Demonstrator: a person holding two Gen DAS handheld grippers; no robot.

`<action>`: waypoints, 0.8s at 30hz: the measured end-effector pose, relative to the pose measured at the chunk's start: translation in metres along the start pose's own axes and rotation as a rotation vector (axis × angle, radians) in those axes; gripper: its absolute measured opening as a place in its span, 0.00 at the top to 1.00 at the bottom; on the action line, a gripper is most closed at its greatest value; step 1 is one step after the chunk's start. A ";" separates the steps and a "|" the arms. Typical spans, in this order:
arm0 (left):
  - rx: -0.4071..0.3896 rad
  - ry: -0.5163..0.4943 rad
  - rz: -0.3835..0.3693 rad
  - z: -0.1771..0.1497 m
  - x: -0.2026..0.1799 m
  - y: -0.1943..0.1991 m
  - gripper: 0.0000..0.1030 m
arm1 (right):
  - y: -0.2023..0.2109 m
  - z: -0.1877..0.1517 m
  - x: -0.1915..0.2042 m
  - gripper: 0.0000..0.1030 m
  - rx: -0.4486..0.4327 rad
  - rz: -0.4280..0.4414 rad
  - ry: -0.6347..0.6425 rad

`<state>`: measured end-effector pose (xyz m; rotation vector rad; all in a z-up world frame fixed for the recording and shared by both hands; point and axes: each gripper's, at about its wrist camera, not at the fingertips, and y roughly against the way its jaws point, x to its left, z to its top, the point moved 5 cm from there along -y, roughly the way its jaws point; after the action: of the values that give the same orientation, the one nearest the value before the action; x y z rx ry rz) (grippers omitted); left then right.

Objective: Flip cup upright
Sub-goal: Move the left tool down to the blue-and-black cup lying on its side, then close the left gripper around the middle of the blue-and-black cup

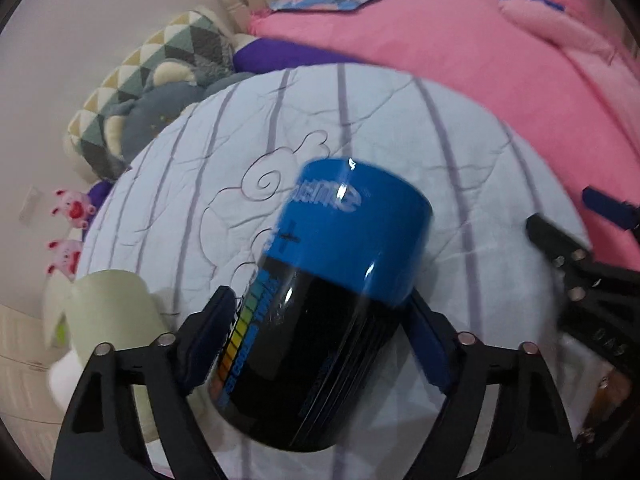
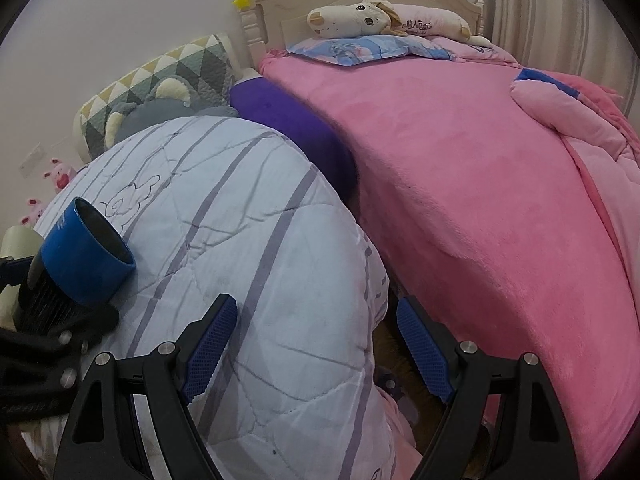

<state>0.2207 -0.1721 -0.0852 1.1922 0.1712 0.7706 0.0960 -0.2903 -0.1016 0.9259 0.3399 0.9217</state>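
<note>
The cup (image 1: 324,304) is a mug with a black body and a blue band at its rim. My left gripper (image 1: 316,344) is shut on its black lower part and holds it tilted above the pale striped quilt (image 1: 400,128). In the right wrist view the cup (image 2: 86,256) is at the far left, its open mouth facing up and to the right. My right gripper (image 2: 316,344) is open and empty over the quilt's edge (image 2: 256,240); it also shows at the right edge of the left wrist view (image 1: 576,264).
A pink blanket (image 2: 460,184) covers the bed to the right. A purple cushion (image 2: 288,124) lies between quilt and blanket. Patterned and grey pillows (image 2: 168,80) sit at the wall. A pale green object (image 1: 108,312) lies left of the cup.
</note>
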 end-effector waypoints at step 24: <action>-0.044 0.089 -0.035 -0.015 -0.002 0.034 0.28 | 0.010 -0.002 0.007 0.19 0.005 0.009 0.061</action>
<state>0.1964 -0.1563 -0.0621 1.1115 0.2467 0.7937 0.0937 -0.2806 -0.0944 0.9058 0.3906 0.9588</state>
